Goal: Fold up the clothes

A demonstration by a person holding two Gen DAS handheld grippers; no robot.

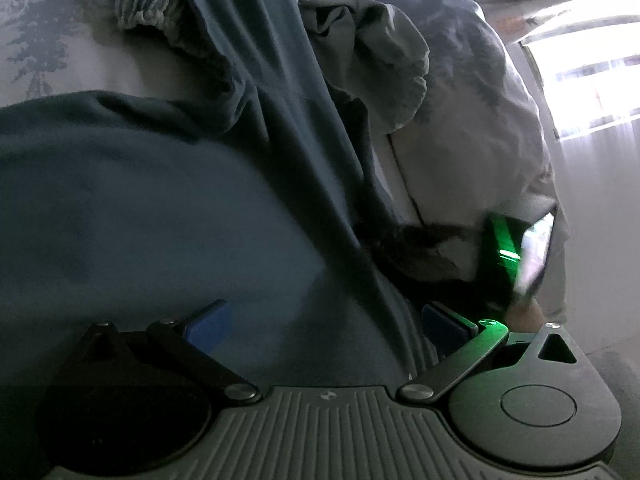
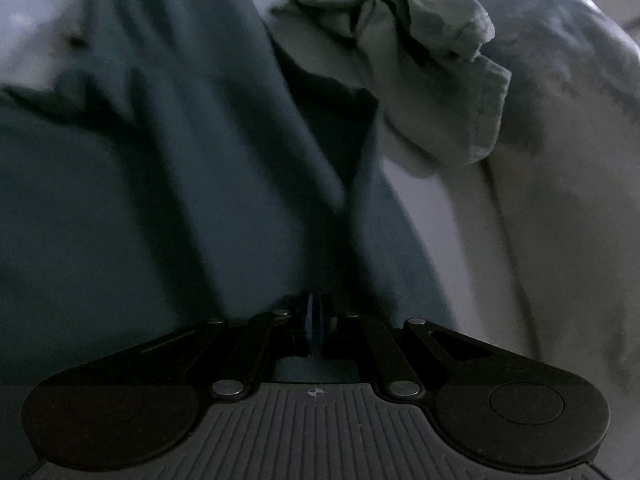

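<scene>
1. The right tool (image 2: 316, 320) is pinching the teal garment (image 2: 192, 184), jaws closed on a fold of it.
2. The left tool (image 1: 324, 320) is standing open, cloth bulging between its pads.
3. The garment is lying rumpled on the bed (image 1: 460, 184); the fold looks mid-way, needing smoothing.
4. A pale garment (image 2: 448, 92) is sitting nearby; a window (image 1: 592, 76) is glaring.

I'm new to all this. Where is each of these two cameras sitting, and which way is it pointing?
Left wrist view: sits on the left gripper, looking forward along its spread fingers at the dark teal garment on the patterned bedding; the other gripper, glowing green, shows at right.
Right wrist view: sits on the right gripper, fingers closed on the dark teal garment.
Shared: the teal garment, the pale crumpled cloth and the bedding.
</scene>
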